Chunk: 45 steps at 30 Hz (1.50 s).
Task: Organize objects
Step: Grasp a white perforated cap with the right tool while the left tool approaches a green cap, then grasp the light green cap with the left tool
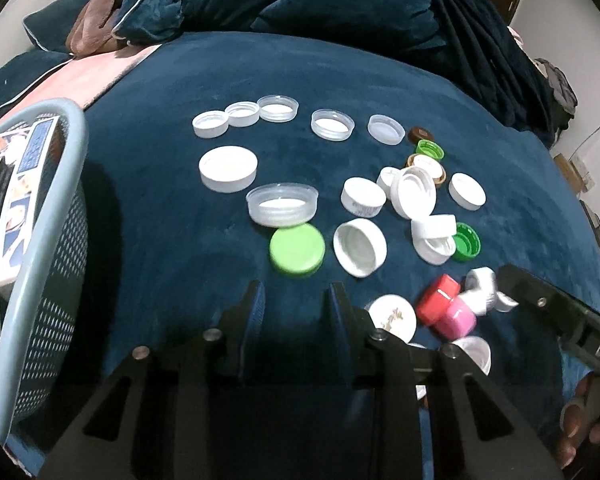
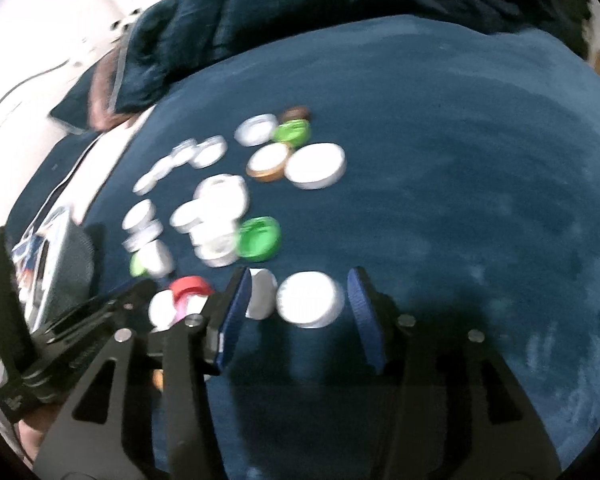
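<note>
Several plastic bottle caps and lids lie on a dark blue blanket (image 1: pixel 160 200). Most are white or clear; a light green lid (image 1: pixel 297 249), a red cap (image 1: pixel 437 298) and a pink cap (image 1: pixel 458 320) stand out. My left gripper (image 1: pixel 296 296) is open and empty, just short of the green lid. My right gripper (image 2: pixel 300 292) is open, its jaws either side of a white lid (image 2: pixel 310 299) and a smaller white cap (image 2: pixel 261 294), which lie on the blanket. The right wrist view is blurred. The right gripper's finger (image 1: pixel 540 300) shows in the left wrist view.
A pale blue mesh basket (image 1: pixel 40 280) with printed packets in it stands at the left. Heaped dark blue bedding (image 1: pixel 300 0) lies behind the caps. A pink cloth (image 1: pixel 100 76) lies at the back left.
</note>
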Tool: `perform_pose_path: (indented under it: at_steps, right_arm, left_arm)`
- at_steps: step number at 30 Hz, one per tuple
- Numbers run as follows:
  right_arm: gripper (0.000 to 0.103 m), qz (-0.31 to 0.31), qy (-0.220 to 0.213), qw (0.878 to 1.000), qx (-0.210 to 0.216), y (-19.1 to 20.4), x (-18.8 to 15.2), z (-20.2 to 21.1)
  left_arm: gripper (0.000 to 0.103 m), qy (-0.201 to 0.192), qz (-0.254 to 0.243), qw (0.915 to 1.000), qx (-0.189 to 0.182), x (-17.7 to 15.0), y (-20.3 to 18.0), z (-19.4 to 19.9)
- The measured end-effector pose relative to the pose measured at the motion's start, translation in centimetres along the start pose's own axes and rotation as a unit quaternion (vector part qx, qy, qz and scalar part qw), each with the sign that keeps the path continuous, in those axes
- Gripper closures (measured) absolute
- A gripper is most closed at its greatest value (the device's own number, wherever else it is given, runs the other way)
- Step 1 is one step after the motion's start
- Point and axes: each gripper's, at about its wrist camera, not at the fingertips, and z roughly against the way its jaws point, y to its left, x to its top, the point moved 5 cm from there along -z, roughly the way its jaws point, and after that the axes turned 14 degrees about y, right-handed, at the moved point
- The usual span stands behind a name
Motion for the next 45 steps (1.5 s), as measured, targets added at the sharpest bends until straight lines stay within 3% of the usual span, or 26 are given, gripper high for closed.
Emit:
perform_pose_path:
  at_steps: [3,9,16,22,24,25,29,32,33,34,35,45]
  right_arm:
    - [0.051,0.020,-0.006,1.000,-0.013,1.1,-0.5,0.1]
    - [0.050,-0.018,-0.021,0.999,-0.019,-0.6,-0.9,1.2]
    - [0.050,-0.007,0.008,0.999,-0.036,-0.5,-2.0,0.7]
    - [0.051,0.009,0.012,0.998,-0.060,-0.3,-1.3,-0.5]
    - [0.058,0.012,0.009,0.998,-0.057,-0.4,-1.1,-0.7]
    - [0.071,0.013,0.011,0.998,-0.056,-0.5,-1.2,-0.8]
    - [0.071,-0.005,0.000,0.998,-0.055,-1.0,-1.6,-0.3]
    - [0.070,-0.007,0.006,0.998,-0.056,-1.0,-1.7,-0.6]
    - [0.070,-0.006,0.007,0.998,-0.057,-1.0,-1.8,-0.8]
    - [0.070,-0.006,0.008,0.998,-0.057,-1.0,-1.8,-0.9]
    - [0.070,-0.007,0.008,0.998,-0.057,-1.0,-1.9,-1.0]
    - [0.072,-0.025,-0.013,0.999,-0.044,-1.0,-1.6,0.8]
  left_arm:
    - [0.069,-0.004,0.003,1.0000,0.001,-0.2,0.2,0.5]
    - [0.068,-0.012,0.025,0.9996,-0.010,0.1,1.0,0.8]
    - [0.067,-0.013,0.037,0.9992,-0.010,0.3,1.5,0.6]
    - [0.053,-0.015,0.044,0.9988,-0.016,0.7,1.9,0.2]
    - [0.050,-0.020,0.045,0.9986,-0.021,0.9,1.8,0.1]
    - [0.048,-0.021,0.045,0.9985,-0.022,1.1,1.8,0.0]
    - [0.045,-0.024,0.040,0.9987,-0.023,1.9,1.3,-0.6]
    - [0.049,-0.023,0.027,0.9992,-0.019,2.6,0.7,-1.1]
    - [0.055,-0.022,0.023,0.9993,-0.018,2.8,0.6,-1.3]
    - [0.070,-0.019,0.020,0.9995,-0.016,2.8,0.5,-1.4]
    - [0.073,-0.017,0.018,0.9996,-0.015,2.7,0.4,-1.4]
    - [0.073,-0.022,0.013,0.9995,-0.020,1.2,0.5,0.6]
